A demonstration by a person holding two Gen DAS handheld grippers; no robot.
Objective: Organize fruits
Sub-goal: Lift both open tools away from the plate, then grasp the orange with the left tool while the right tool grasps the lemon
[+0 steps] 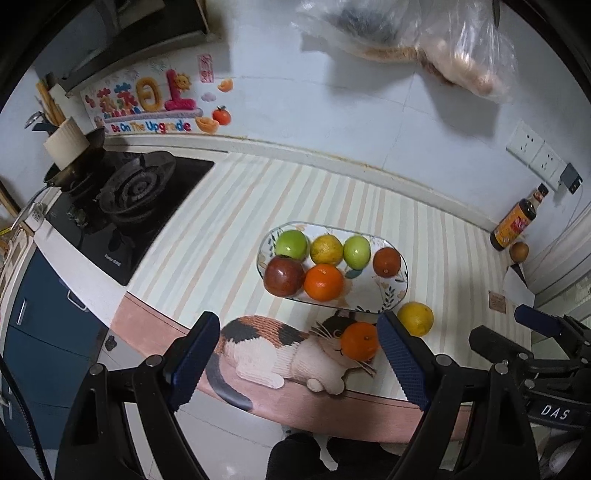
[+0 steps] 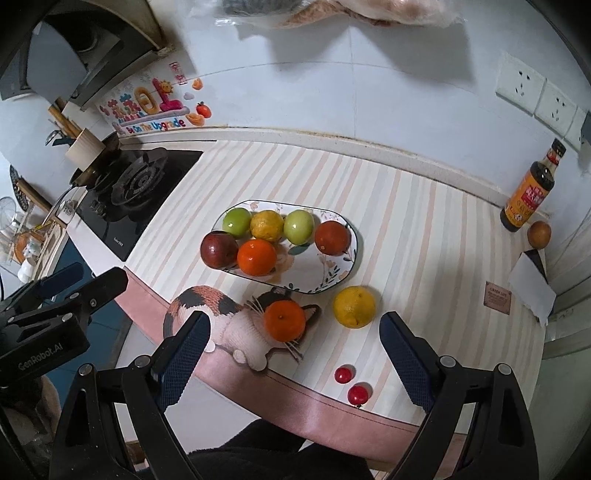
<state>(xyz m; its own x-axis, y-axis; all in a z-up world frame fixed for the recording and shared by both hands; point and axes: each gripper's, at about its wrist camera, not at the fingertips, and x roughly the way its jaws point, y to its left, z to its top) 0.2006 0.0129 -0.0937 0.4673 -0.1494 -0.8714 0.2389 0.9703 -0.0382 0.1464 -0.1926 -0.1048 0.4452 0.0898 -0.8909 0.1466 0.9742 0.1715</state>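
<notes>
Bags (image 1: 406, 33) overhead blur (contents unclear); left gripper (image 1: 299, 354) and right gripper (image 2: 295, 354) gape, empty.

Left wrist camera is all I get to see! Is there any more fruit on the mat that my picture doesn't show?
Observer: Yes, two small red fruits lie near the mat's front edge, in front of the loose yellow fruit.
Operator: Are they touching each other?
Observer: No, a small gap shows between them.
Operator: Is the right gripper holding something?
Observer: No, the right gripper is open with nothing in it, and the loose orange sits on the cat picture between its fingers, untouched.
</notes>
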